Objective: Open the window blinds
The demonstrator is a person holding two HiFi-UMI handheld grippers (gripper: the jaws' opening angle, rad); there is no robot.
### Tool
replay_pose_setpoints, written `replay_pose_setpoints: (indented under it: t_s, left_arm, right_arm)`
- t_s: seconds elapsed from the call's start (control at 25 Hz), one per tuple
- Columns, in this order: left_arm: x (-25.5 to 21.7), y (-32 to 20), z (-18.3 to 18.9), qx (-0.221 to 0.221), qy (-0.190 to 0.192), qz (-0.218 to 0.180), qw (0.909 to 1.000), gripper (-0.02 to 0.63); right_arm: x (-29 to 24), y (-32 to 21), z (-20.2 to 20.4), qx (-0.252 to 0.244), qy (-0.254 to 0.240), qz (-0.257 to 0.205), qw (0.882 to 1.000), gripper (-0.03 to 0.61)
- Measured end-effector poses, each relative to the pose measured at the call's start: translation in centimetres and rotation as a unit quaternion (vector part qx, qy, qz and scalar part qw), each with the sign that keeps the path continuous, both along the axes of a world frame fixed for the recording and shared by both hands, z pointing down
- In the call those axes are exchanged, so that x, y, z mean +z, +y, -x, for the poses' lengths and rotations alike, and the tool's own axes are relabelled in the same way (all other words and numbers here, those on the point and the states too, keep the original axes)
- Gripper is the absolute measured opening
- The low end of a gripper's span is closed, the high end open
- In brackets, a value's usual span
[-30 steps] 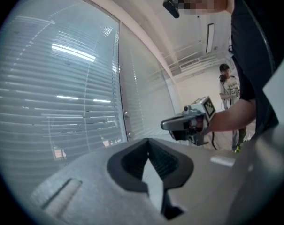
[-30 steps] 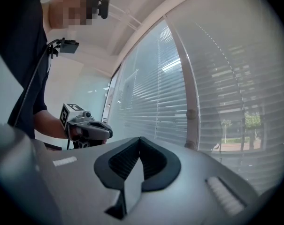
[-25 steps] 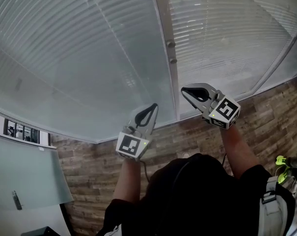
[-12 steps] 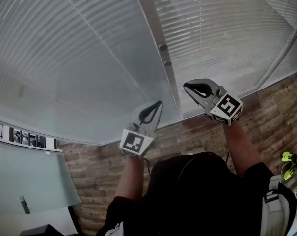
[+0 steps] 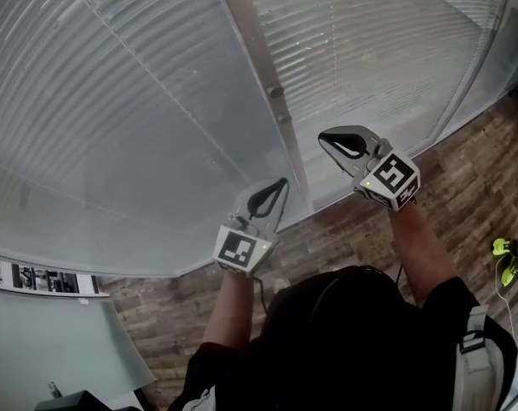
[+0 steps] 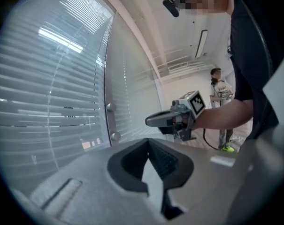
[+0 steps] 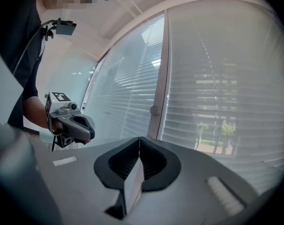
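- Two claws are raised in front of you towards a glass wall, and neither touches anything. Your left claw [image 5: 281, 183] has its jaws pressed together with nothing between them. Your right claw [image 5: 324, 138] is likewise closed and empty.
- The window blinds [image 5: 139, 101] hang behind the glass. They cover the panels to the left and right of an upright frame post [image 5: 257, 54].
- None of the task looks done. The slats hang lowered across both panels.
- On the left panel the slats look milky and shut.
- In the right gripper view, trees and a building show faintly between the right panel's slats, so those seem partly tilted.
- Two small round knobs [image 5: 276, 92] sit one above the other on the post, ahead of the claws and apart from both.
- The knobs are probably the controls. If so, every working step is left: open a claw, close it on a knob, and turn.
- Several things are hard to make out:
  - whether the knobs really drive the slats, and which panel each would serve;
  - whether a cord or wand exists, since none shows;
  - the top of the blinds, which is cut off;
  - the true slat angle, because the wide lenses bend the glass into curves.
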State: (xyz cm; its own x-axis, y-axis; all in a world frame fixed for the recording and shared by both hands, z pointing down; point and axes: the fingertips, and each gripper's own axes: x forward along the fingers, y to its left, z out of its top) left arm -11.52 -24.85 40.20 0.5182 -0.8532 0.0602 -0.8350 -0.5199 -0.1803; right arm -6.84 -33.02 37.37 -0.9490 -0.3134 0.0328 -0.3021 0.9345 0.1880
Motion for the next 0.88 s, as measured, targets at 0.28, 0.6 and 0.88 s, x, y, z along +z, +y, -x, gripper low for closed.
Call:
replay_pose_setpoints:
  t_s: [0.28, 0.6, 0.88]
  left_arm:
    - [-0.8, 0.2, 1.4, 0.049, 0.015, -0.007, 0.9987, 0.003]
    - [-0.8, 1.1, 2.6, 0.083, 0.026, -0.004, 0.9962, 0.003]
    - [-0.4, 1.1, 1.3, 0.094, 0.032, -0.009, 0.9950, 0.003]
  right_arm:
    - [-1.5, -1.0, 1.7, 0.062, 0.022, -0.028, 0.997, 0.065]
    - [-3.9, -2.2, 4.1, 0.129, 0.127, -0.152, 0.972, 0.137]
    - [-5.2, -3.9, 4.4, 0.159, 0.236, -0.265, 0.921, 0.181]
